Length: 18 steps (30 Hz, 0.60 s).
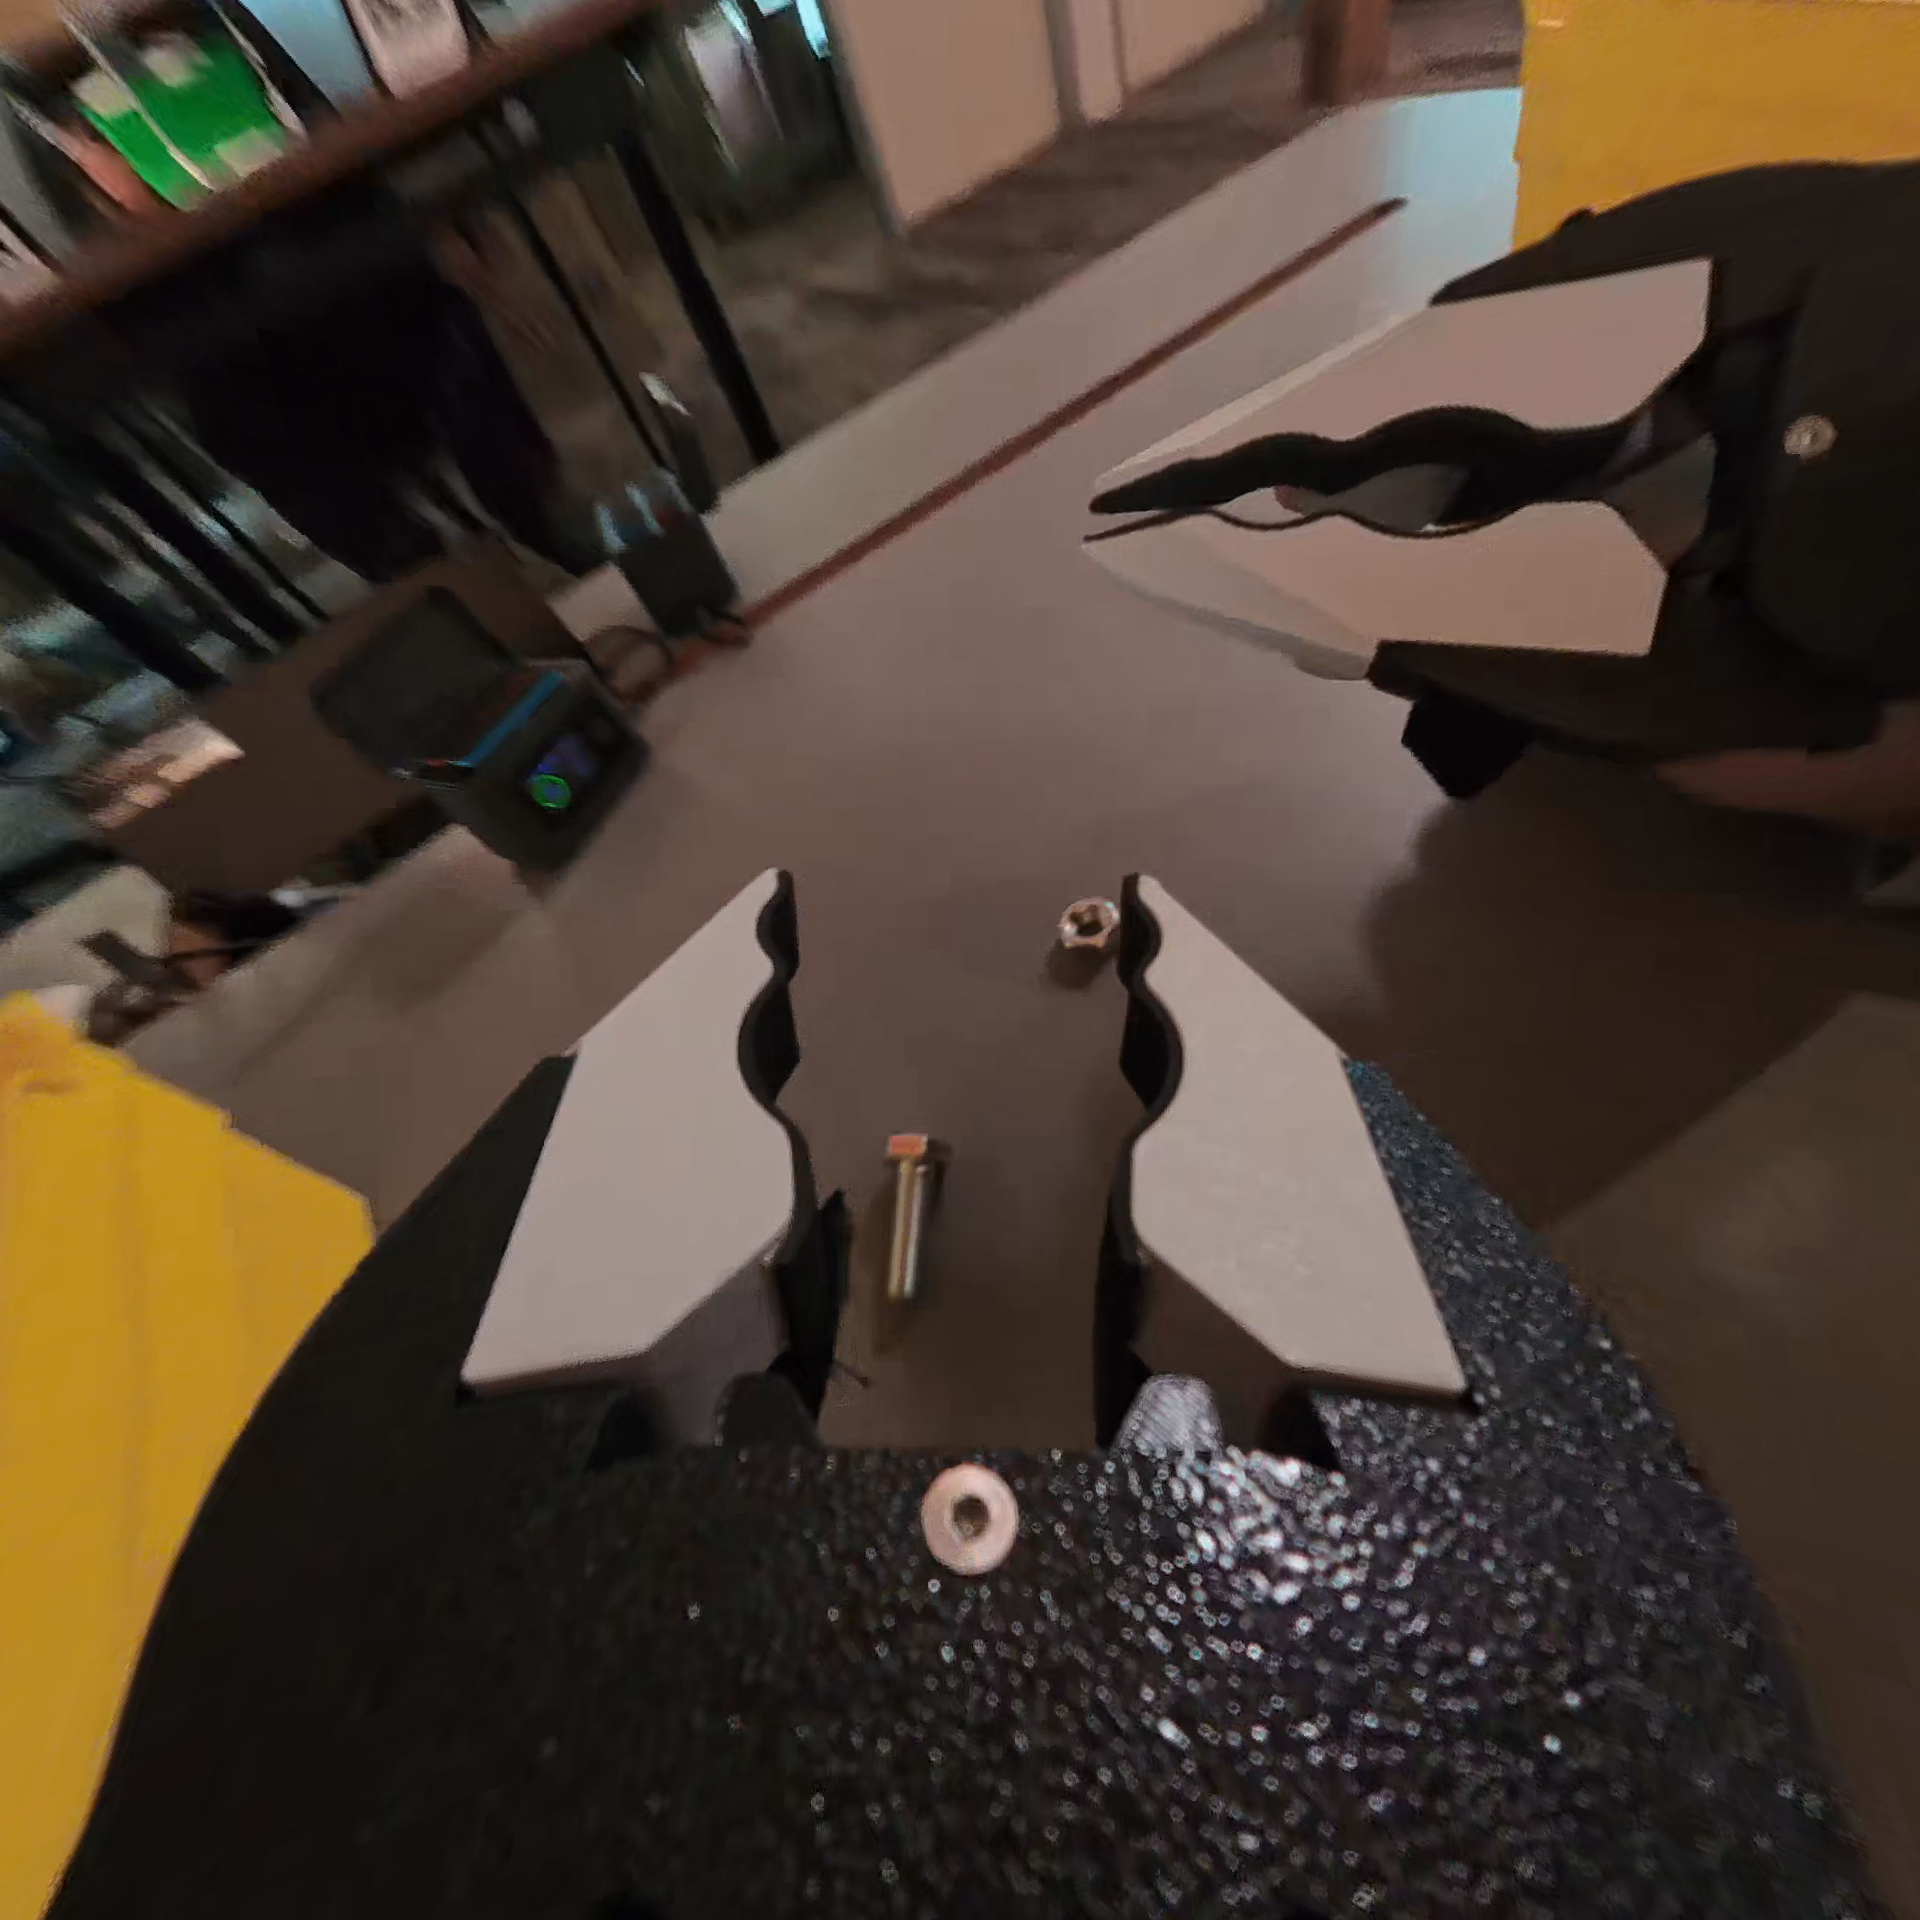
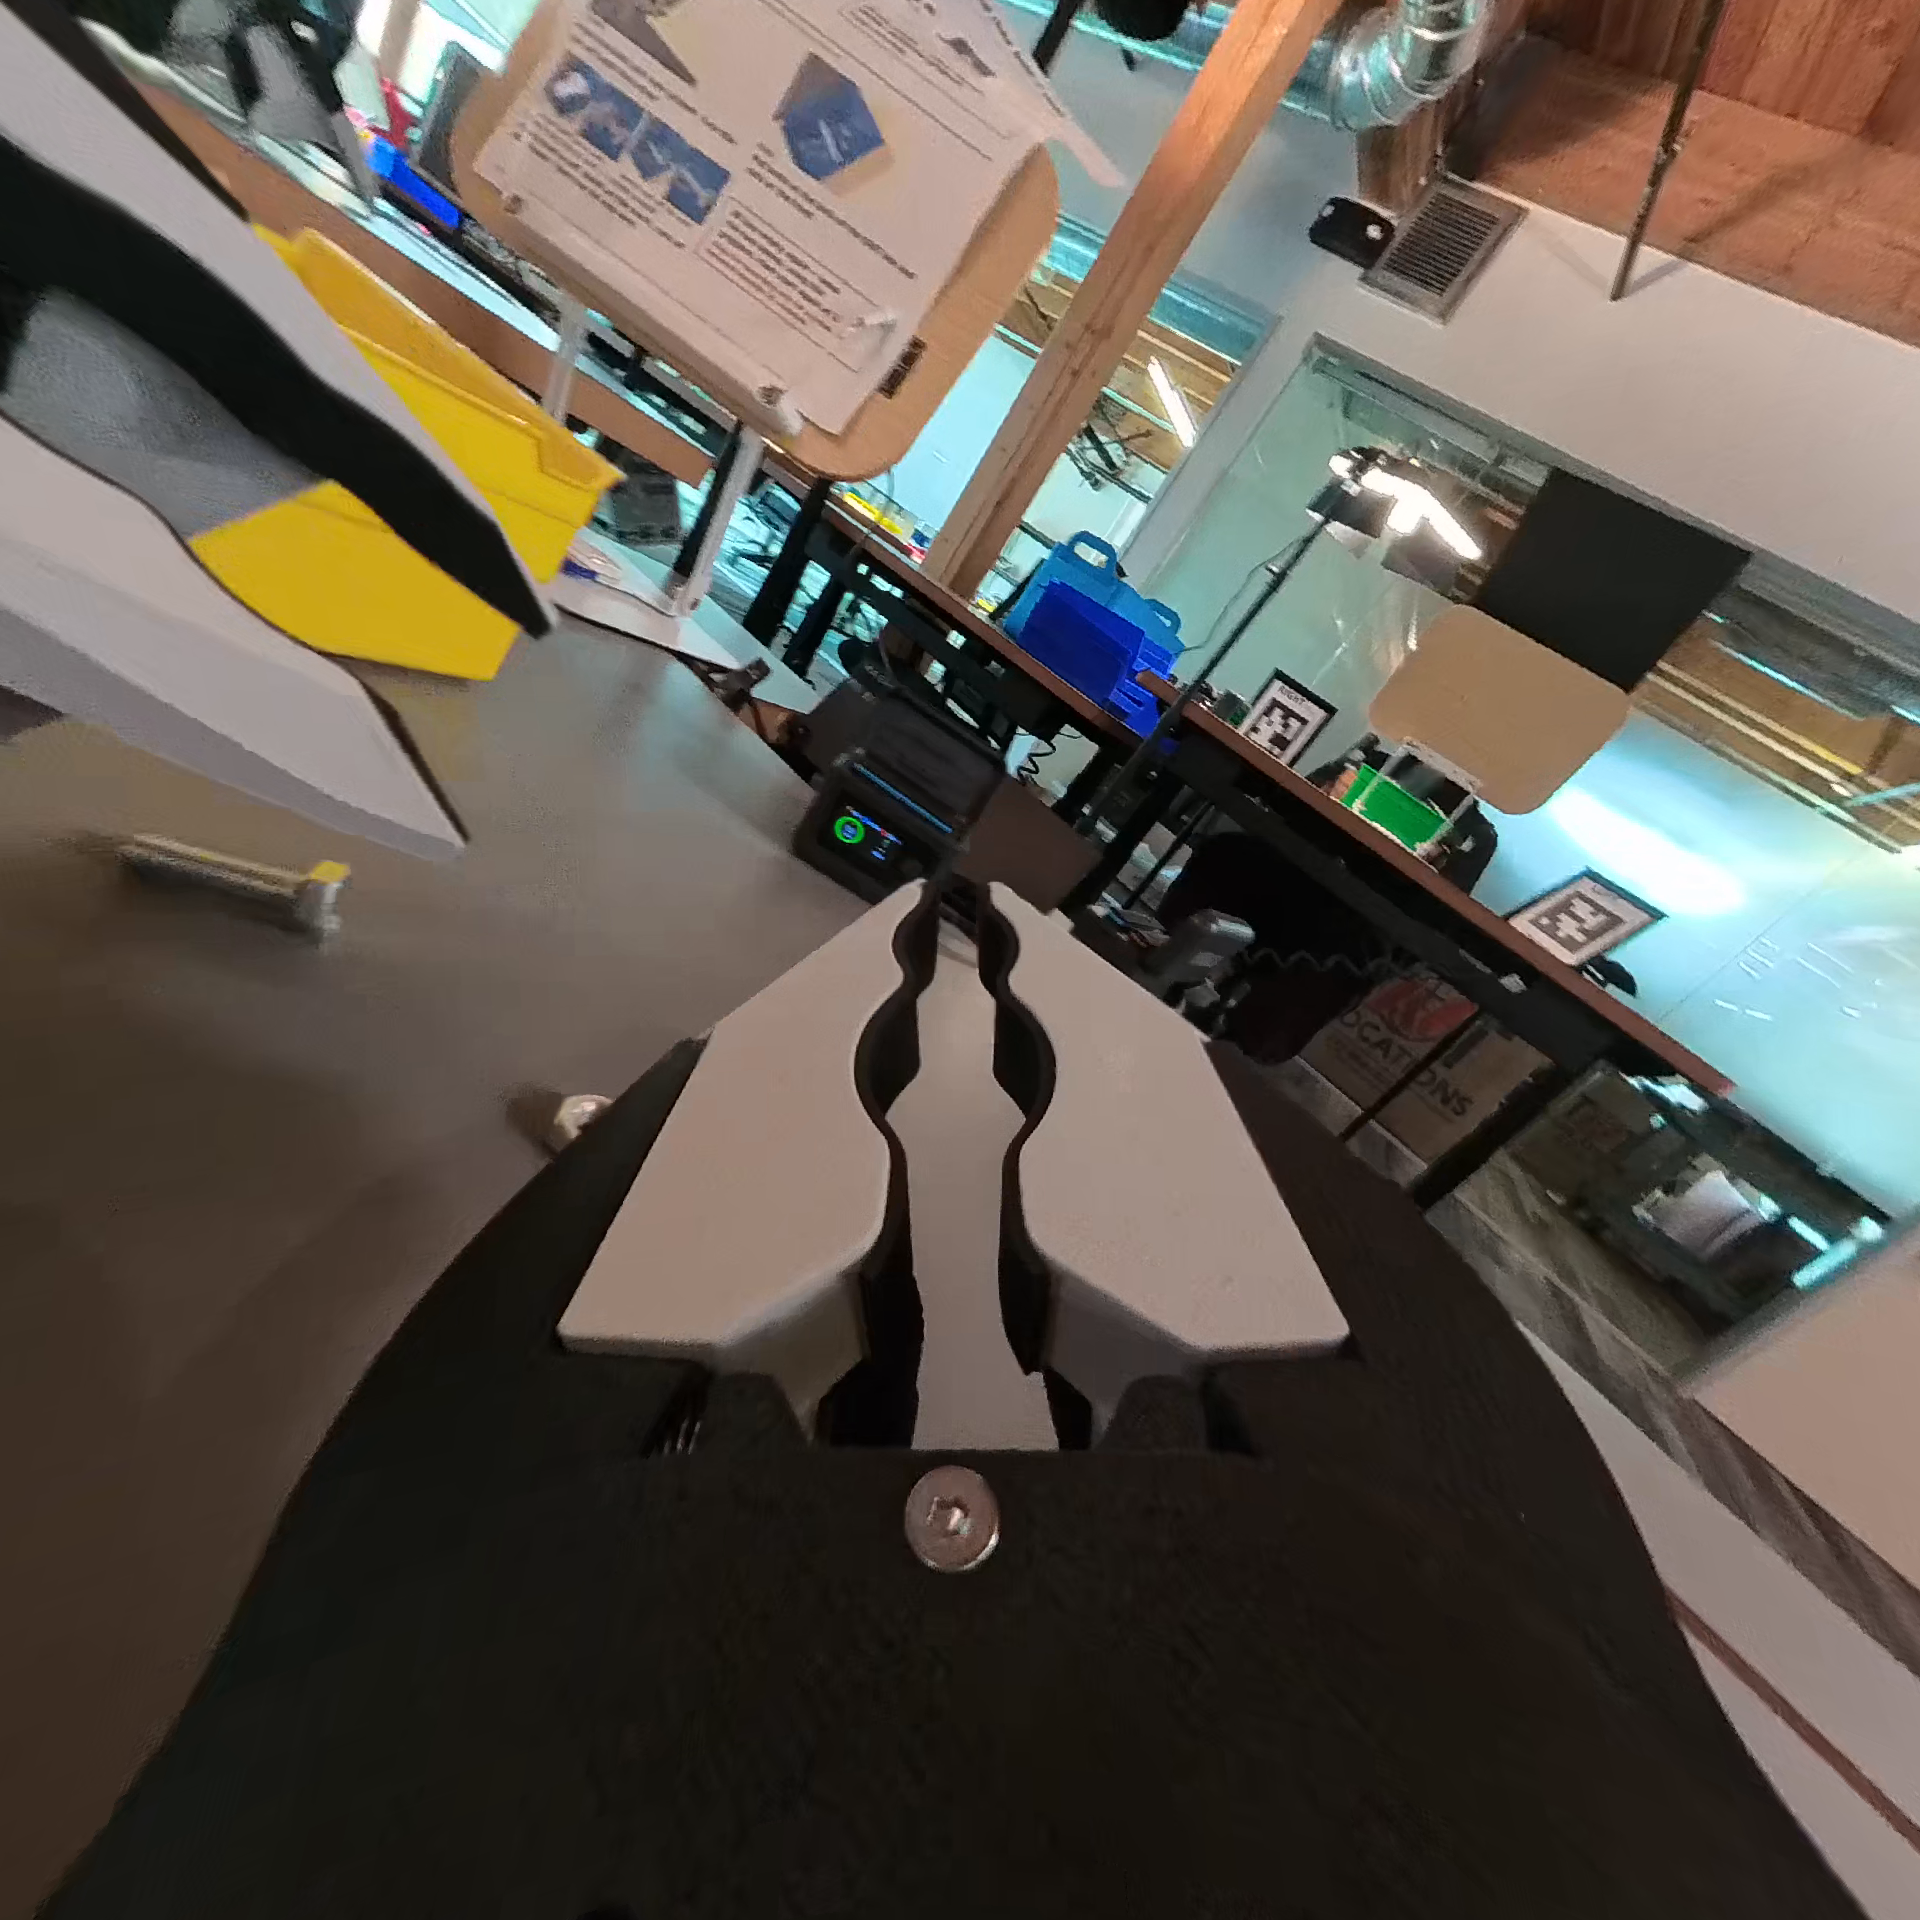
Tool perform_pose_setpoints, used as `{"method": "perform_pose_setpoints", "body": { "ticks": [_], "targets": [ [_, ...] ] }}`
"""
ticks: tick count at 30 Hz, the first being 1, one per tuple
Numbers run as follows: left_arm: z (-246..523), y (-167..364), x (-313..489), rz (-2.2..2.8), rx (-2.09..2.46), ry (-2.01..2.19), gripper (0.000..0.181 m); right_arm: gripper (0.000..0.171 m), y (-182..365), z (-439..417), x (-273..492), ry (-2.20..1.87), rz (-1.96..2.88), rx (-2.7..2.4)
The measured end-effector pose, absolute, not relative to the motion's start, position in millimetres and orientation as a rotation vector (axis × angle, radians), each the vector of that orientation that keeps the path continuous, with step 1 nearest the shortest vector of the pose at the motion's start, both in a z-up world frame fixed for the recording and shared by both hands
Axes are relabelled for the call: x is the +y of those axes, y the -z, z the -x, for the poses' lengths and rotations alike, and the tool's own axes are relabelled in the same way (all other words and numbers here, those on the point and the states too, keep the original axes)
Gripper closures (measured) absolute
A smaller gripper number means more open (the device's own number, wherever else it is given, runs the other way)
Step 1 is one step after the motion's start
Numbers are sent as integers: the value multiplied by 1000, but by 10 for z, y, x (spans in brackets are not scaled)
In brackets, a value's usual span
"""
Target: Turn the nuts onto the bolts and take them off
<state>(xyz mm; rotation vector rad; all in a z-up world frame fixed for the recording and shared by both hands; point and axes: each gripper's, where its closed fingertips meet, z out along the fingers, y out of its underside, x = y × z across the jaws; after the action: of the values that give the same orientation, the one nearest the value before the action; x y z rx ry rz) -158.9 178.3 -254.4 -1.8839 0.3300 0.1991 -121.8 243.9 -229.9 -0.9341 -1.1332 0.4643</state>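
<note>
One bolt (image 1: 909, 1216) and one nut (image 1: 1087, 921) are all I can find of the task's things, and they lie apart on the grey surface (image 1: 987, 727), neither threaded onto the other. In my left wrist view the bolt rests flat at about 6 o'clock, head pointing away from me, framed between the fingers of the left hand-held gripper (image 1: 961, 899), which stands wide and holds nothing. The nut sits at about 12 o'clock from the bolt, just beside the tip of that gripper's right-side finger.

The right hand-held gripper (image 2: 956, 896) is narrow, its jaws nearly together with a slim gap and nothing between them; it hovers at 2 o'clock in the left view. From its own camera the bolt lies at 9 o'clock and the nut is half hidden by the gripper's body at about 8 o'clock.

My worry is the pick-up. The bolt is round and lying loose, so I judge a closing finger that meets it off-centre could roll it aside. The nut is so close to my fingertip that a small sideways drift could knock it away. Farther out are a yellow bin (image 2: 436, 488) at 10 o'clock and a dark device with a lit display (image 2: 883, 810) near the surface's edge.
</note>
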Motion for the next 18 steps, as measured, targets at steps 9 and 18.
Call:
{"method": "perform_pose_setpoints", "body": {
  "ticks": [9,18],
  "targets": [
    [1680,2197,1376,1495,215,-239,87,162,2604,1508,1679,-609,682,-1644],
    [1609,2002,1214,1352,210,-76,67,149,3134,1969,1329,-580,596,-2493]
  ]
}}
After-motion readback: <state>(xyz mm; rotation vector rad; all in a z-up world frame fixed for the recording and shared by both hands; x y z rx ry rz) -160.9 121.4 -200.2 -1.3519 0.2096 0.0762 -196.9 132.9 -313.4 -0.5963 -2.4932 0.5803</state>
